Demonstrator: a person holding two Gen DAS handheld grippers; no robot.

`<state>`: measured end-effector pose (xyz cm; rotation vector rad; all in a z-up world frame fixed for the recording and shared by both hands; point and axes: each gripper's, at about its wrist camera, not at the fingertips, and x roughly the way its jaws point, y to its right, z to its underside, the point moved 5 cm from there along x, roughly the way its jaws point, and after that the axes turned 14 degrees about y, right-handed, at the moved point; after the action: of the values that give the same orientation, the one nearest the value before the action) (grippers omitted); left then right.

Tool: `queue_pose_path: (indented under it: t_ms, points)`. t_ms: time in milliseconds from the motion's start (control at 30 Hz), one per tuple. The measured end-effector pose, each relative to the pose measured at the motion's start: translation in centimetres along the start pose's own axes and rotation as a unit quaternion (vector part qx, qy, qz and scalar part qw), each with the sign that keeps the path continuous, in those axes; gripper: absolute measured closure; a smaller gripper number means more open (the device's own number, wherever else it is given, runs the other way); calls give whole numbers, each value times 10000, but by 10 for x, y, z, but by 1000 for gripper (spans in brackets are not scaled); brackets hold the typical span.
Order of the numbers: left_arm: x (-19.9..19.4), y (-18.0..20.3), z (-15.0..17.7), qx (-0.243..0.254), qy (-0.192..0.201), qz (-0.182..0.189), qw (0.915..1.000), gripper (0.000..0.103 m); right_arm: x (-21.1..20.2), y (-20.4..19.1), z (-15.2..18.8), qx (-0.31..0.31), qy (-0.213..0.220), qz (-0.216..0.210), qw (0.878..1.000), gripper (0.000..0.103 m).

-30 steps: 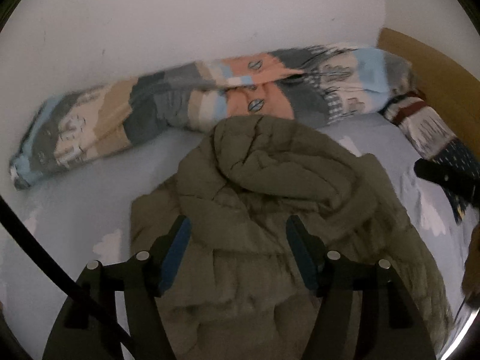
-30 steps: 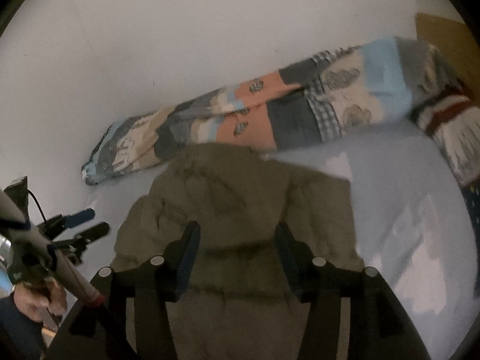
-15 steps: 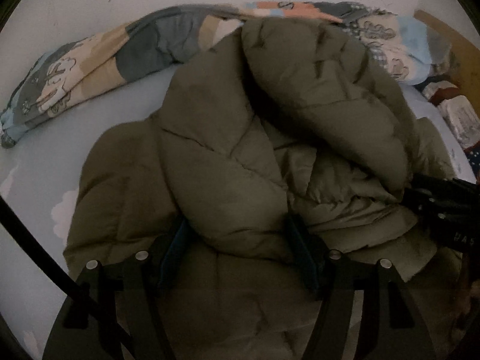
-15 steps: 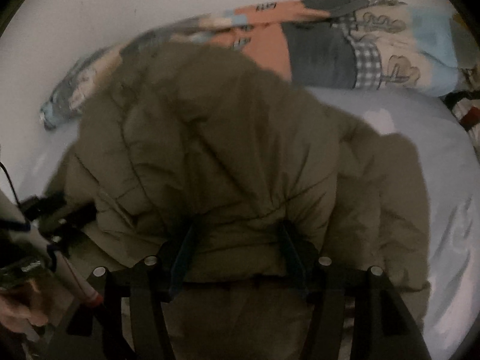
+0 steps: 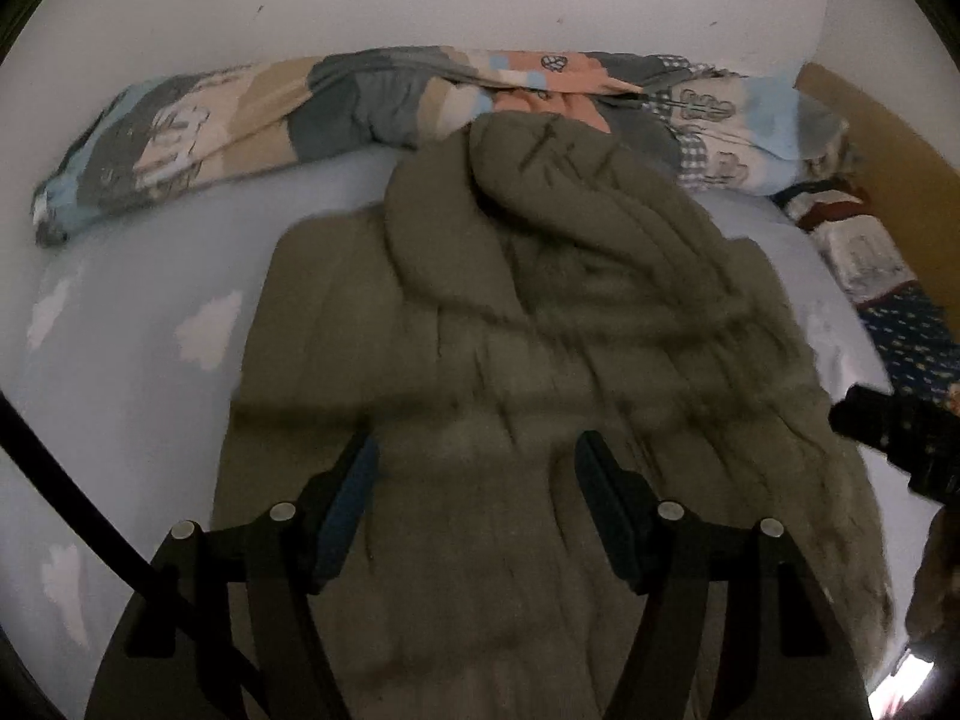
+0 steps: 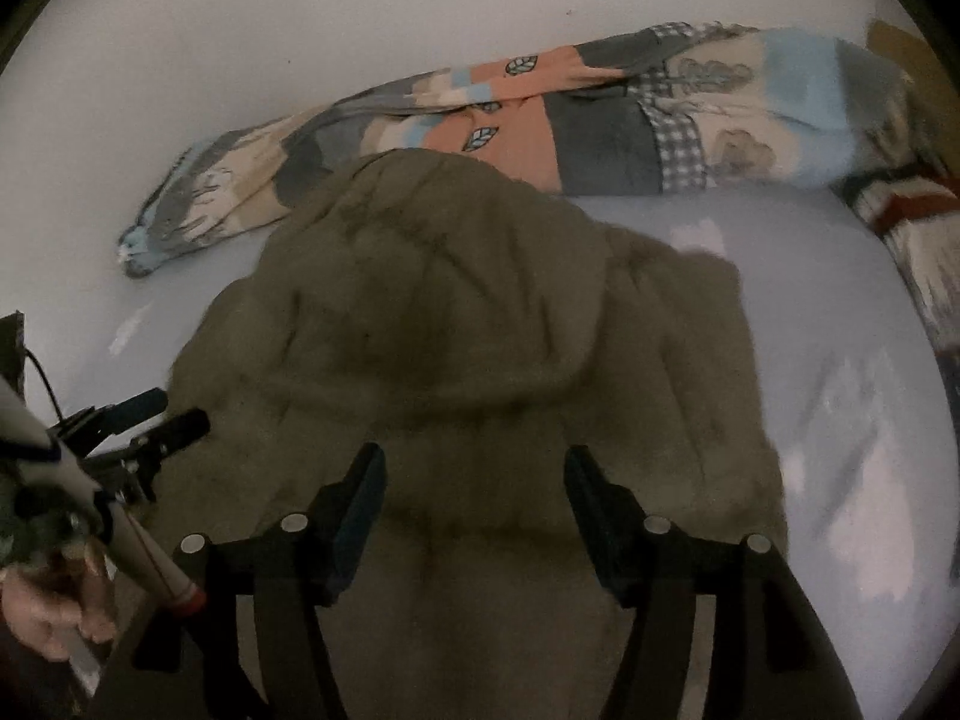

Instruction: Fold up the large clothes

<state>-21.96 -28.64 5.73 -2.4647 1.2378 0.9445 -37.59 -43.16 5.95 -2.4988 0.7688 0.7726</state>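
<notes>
**Now the coat lies free, both jaws wide**

Now your left hand-held gripper and right hand-held gripper both hover with jaws spread wide and nothing between the pads. The coat lies on the bed, its hood end towards the quilt rolled along the wall.

Watch the bulk. It is an olive puffer, quilted in fat channels and slippery-looking, so a fold is likely to spring back or slide off itself once released. Pinch only the outer shell and you may lift one layer while the padding stays behind. The hood bulges in a rounded hump; folding over it would probably leave a lopsided stack. Your two tools sit close over the hem, so mind they do not knock together.
</notes>
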Motion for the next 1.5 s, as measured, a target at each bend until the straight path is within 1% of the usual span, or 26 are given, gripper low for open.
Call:
queue_pose_path:
  t_ms: [133,200,333,433,500,600,700,767,867,933,1067,1200,1267,1367,1500]
  points:
    - [-48,9,36,96,-35,-75,9999,36,-55,-8,42,64,-79,-95,9999,36]
    - [-70,13,56,122,-79,-79,9999,36,-81,-11,63,104,-50,-46,9999,36]
    - [-114,14,97,127,-53,-212,9997,36,-129,-11,101,319,59,-59,9995,35]
    - [-141,10,131,-79,-32,-385,9992,36,-159,-8,128,669,180,-158,9975,33]
    - [-155,6,156,-100,1,-618,9980,36,-170,-7,146,780,149,-133,9968,33]
    - [-164,3,185,-6,76,-951,9954,36,-182,-9,173,663,80,75,9977,33]
    - [-161,0,209,35,18,-1081,9941,36,-188,-12,192,414,23,229,9989,33]
    - [-158,-1,222,176,100,-1230,9922,36,-191,-11,204,349,12,315,9989,33]
    - [-151,-1,232,309,130,-1322,9906,35,-190,-9,221,293,-49,438,9986,33]
    - [-147,0,233,358,139,-1378,9897,34,-185,-9,230,144,-57,502,9986,33]
    - [-142,2,235,446,228,-1464,9880,30,-173,-5,244,89,-246,591,9979,32]
    - [-140,2,236,560,286,-1510,9865,26,-168,-7,247,-25,-287,644,9975,29]
    - [-139,1,236,547,306,-1511,9865,25,-165,-6,248,-34,-321,632,9975,26]
    - [-138,2,237,628,359,-1537,9855,25,-161,-5,250,19,-346,663,9972,25]
    - [-138,1,238,679,391,-1557,9847,24,-161,-9,253,-63,-317,723,9969,23]
